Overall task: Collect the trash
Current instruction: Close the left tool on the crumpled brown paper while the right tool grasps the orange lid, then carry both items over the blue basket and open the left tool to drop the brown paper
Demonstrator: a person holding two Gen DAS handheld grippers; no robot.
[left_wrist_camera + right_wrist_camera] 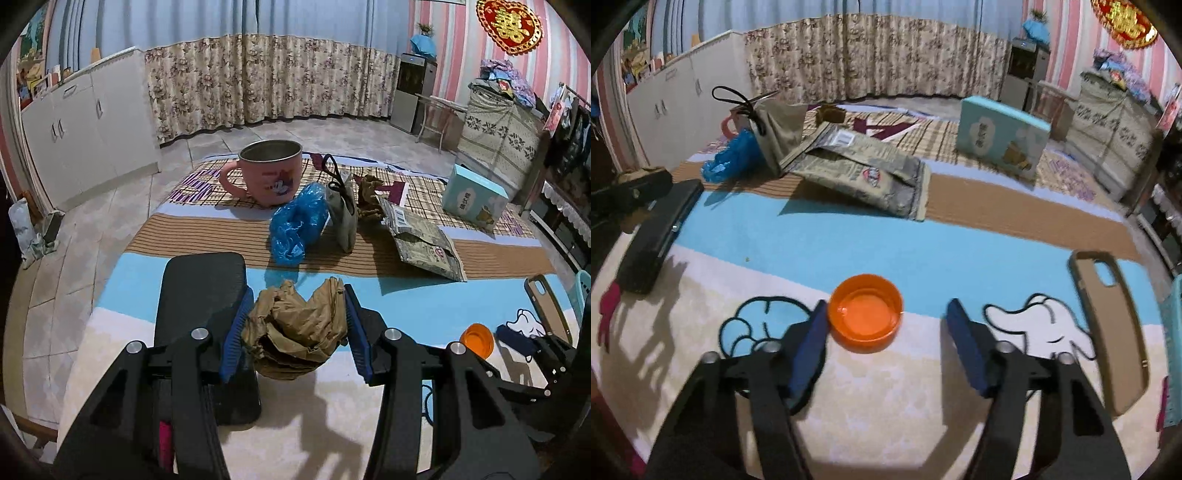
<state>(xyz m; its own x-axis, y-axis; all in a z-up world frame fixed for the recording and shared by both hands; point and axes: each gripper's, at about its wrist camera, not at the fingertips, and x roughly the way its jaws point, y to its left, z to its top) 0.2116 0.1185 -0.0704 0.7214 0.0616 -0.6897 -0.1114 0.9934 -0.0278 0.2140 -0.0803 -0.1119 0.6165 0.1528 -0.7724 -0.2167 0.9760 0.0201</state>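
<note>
Two grippers are working over the cartoon-print mat (886, 243). No printed writing is resolving legibly. Left gripper (295, 325) is clamping a crumpled brown paper wad (295, 332) between its blue pads. Right gripper (886, 332) is standing wide open, holding nothing, with the round orange plastic cap (865, 312) lying between its fingers, beside the left one.

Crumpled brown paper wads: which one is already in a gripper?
The near crumpled brown paper wad, clamped in the left gripper; the other wad lies far back beside the grey pouch.

Blue mat strip (849, 243) lies open; snack bag (864, 173) blocks beyond.
</note>
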